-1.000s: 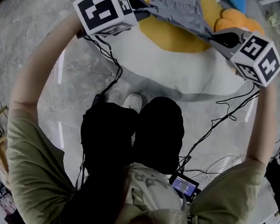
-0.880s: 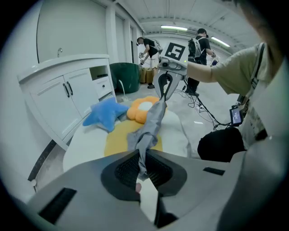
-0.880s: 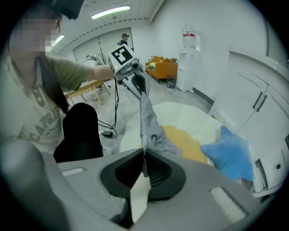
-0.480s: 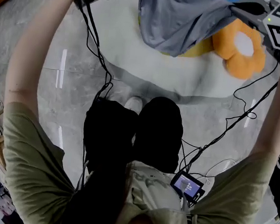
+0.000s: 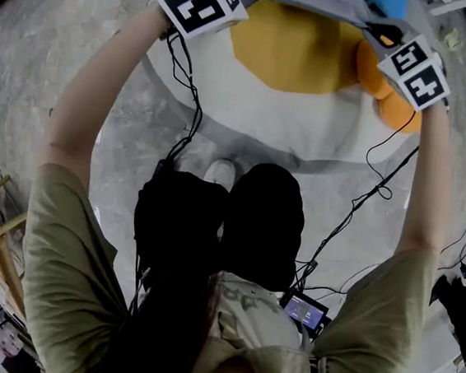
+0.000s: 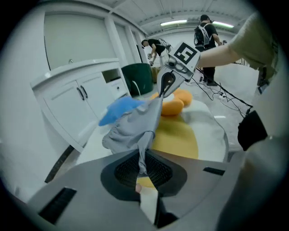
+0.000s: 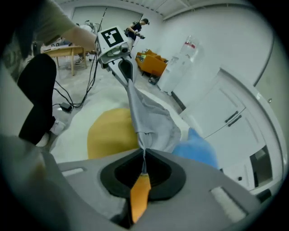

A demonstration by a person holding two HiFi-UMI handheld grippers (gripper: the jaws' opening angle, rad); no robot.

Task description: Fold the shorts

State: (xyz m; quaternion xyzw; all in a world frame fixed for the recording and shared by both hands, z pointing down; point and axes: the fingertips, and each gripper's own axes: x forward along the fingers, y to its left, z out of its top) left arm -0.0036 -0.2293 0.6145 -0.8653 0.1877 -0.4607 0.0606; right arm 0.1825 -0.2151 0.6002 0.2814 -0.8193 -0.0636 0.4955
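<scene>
The left gripper [image 6: 142, 168] has its jaws pressed together on a thin pinch of the grey shorts [image 6: 135, 126]. The cloth rises straight out of the pads and widens into a bunched fold just beyond them. The right gripper [image 7: 143, 169] is likewise clamped on the shorts, with a narrow edge of fabric caught between its pads and the cloth fanning out just ahead.

From one gripper to the other the shorts run as a taut upper edge. The rest of the garment hangs below that line in a loose bundle. In the head view both grippers are held out at arm's length at the top of the picture. The grey cloth spans the gap between them and is partly cut off by the frame edge.

Under the shorts lies a white mat [image 5: 265, 119] with a round yellow patch [image 5: 300, 56] in its middle, spread on the pale stone floor [image 5: 32, 53]. The hanging bundle is over the far part of the mat, beyond the yellow patch. Whether its lowest fold touches the mat cannot be told.

A blue soft thing [image 7: 196, 146] sits just behind the shorts. An orange plush [image 6: 174, 103] lies on the mat near the right gripper. White cabinets [image 6: 76, 103] stand beyond the mat.
</scene>
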